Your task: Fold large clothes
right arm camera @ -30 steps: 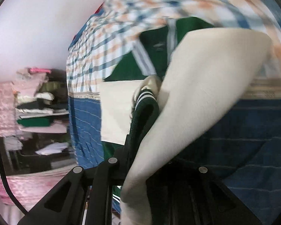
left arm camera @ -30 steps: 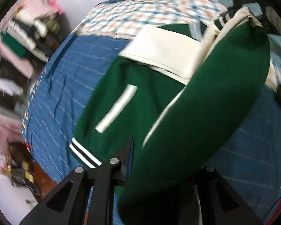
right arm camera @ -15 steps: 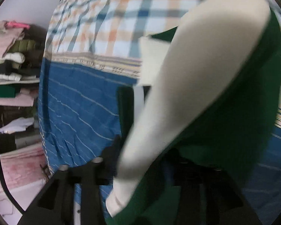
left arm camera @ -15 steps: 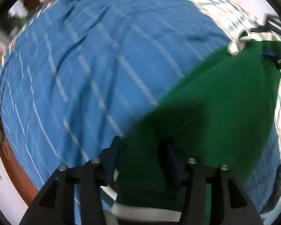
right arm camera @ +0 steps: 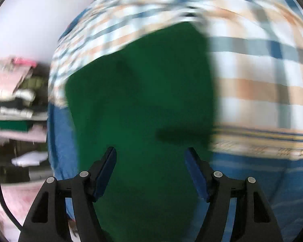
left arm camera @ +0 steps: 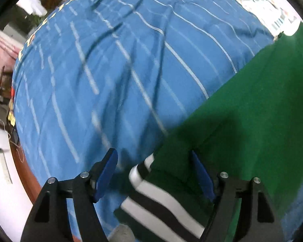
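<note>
Green jacket (left arm camera: 252, 121) flat, striped hem (left arm camera: 161, 199) nearest left hand-held gripper (left arm camera: 154, 159)

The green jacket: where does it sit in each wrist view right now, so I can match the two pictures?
Left wrist: green jacket fills the lower right, its striped hem between the open left gripper fingers.
Right wrist: it fills the centre, running down between the open right gripper fingers.
Shared landmark: the blue striped bedspread under it.
</note>
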`<state>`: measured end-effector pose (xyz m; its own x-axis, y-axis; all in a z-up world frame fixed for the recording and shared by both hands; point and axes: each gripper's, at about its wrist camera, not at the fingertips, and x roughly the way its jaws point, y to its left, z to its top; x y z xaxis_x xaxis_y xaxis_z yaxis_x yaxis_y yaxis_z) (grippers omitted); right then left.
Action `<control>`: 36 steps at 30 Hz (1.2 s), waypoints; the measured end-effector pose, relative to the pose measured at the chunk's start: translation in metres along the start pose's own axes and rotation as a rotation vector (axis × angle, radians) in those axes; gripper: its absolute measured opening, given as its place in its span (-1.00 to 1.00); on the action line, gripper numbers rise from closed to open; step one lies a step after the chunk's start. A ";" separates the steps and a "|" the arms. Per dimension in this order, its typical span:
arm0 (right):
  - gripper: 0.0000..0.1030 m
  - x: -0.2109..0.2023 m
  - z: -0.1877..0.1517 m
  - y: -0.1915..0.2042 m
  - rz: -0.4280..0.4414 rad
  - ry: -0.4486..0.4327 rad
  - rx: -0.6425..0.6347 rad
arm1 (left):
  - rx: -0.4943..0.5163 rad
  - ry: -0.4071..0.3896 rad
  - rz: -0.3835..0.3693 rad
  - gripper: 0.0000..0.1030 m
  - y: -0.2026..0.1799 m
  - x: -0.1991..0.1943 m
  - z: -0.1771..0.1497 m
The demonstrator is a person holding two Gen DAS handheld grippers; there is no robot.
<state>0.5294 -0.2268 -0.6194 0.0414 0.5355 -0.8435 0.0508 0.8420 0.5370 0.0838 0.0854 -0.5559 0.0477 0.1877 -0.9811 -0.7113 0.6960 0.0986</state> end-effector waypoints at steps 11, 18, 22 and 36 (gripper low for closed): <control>-0.16 0.091 0.048 -0.048 0.361 0.025 0.062 | 0.136 -0.046 0.090 0.79 -0.024 0.016 0.022; -0.66 0.052 0.019 -0.037 0.381 -0.071 0.153 | 0.247 -0.045 0.099 0.79 -0.036 0.018 0.042; -0.66 -0.009 -0.033 -0.059 0.376 -0.135 0.263 | 0.315 -0.053 0.073 0.79 -0.037 0.003 0.061; -0.66 -0.193 -0.325 -0.199 0.118 -0.266 0.754 | 0.167 -0.128 -0.014 0.79 0.035 -0.077 0.073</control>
<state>0.1872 -0.4769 -0.5661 0.3201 0.5049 -0.8017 0.6868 0.4592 0.5634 0.1064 0.1459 -0.4650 0.1529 0.2561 -0.9545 -0.5845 0.8022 0.1216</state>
